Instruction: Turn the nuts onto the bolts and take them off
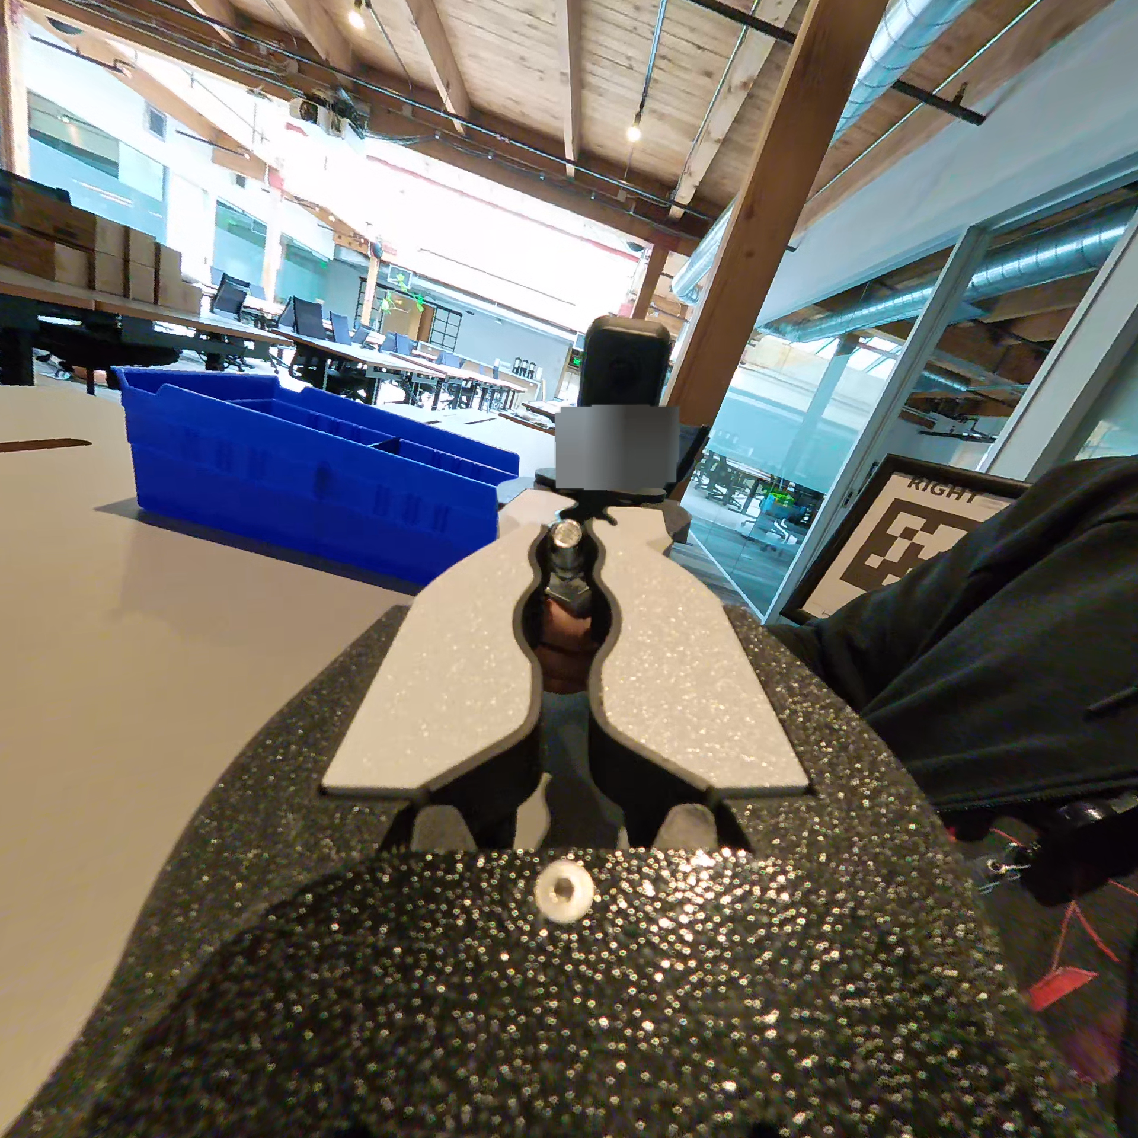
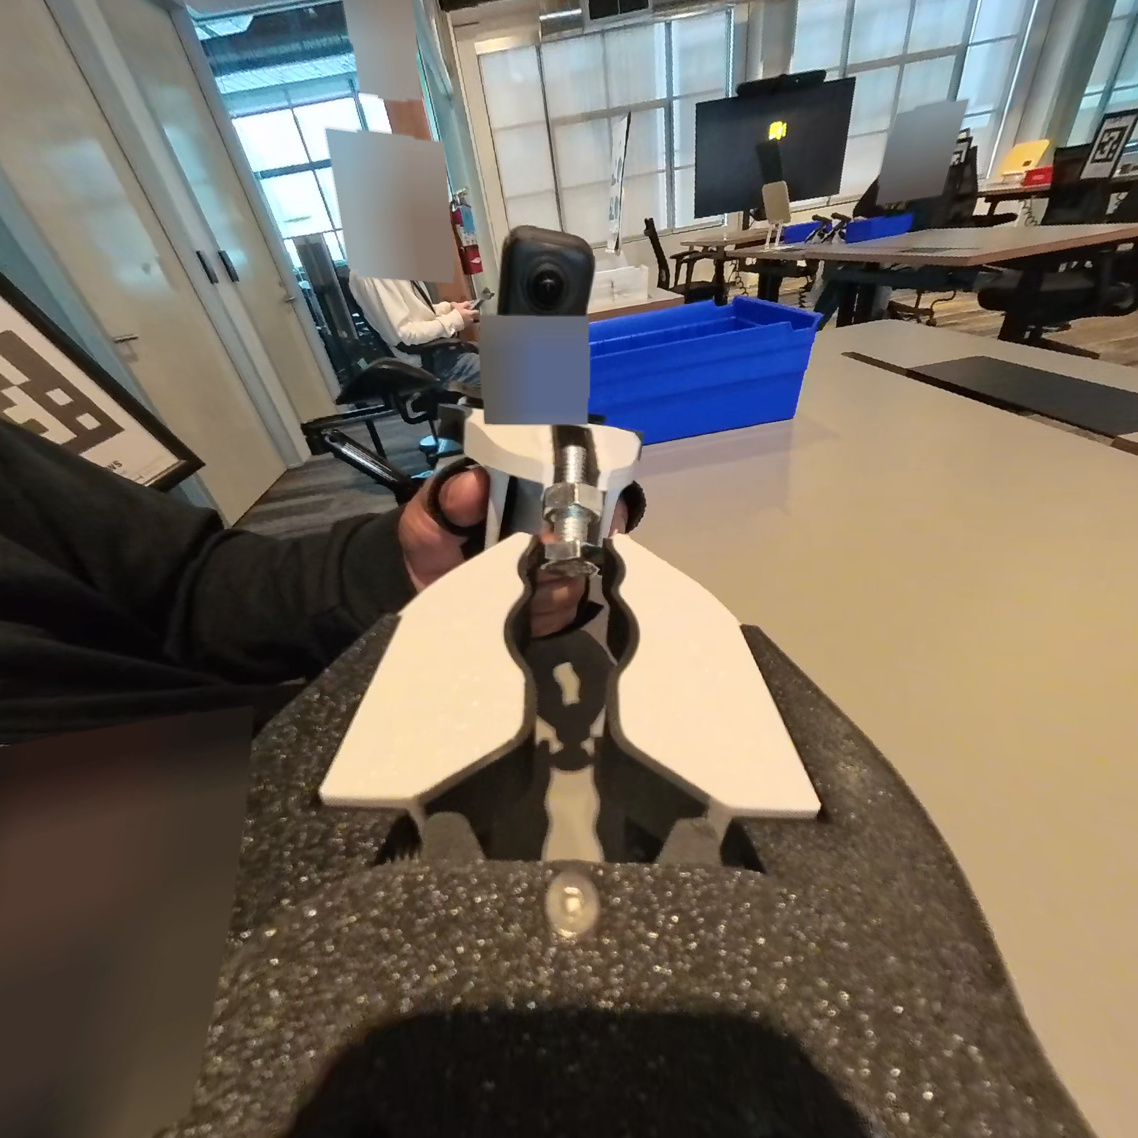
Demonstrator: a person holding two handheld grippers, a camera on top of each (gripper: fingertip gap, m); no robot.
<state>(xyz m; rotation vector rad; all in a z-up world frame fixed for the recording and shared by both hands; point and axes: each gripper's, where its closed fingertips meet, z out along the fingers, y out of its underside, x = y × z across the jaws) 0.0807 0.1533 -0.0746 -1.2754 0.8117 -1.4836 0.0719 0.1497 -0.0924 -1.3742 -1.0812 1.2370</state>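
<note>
A silver threaded bolt (image 2: 569, 459) is held in the air between my two grippers, which face each other. My left gripper (image 1: 566, 537) is shut on the bolt's plain end (image 1: 566, 533); its white tips also show in the right wrist view (image 2: 569, 477). One hex nut (image 2: 571, 499) sits on the thread just in front of those tips. My right gripper (image 2: 566, 549) is shut on a second hex nut (image 2: 565, 552) at the bolt's near end. In the left wrist view one nut (image 1: 570, 592) shows through the finger gap; the other is hidden.
A blue divided bin (image 1: 308, 468) (image 2: 696, 375) stands on the grey table (image 1: 154, 677) (image 2: 893, 554). A framed black-and-white marker board (image 1: 905, 542) leans at the table's side. A dark-sleeved arm (image 2: 185, 585) reaches in. A person (image 2: 419, 314) sits beyond the table edge. Less than 4 cm separates the two grippers' tips.
</note>
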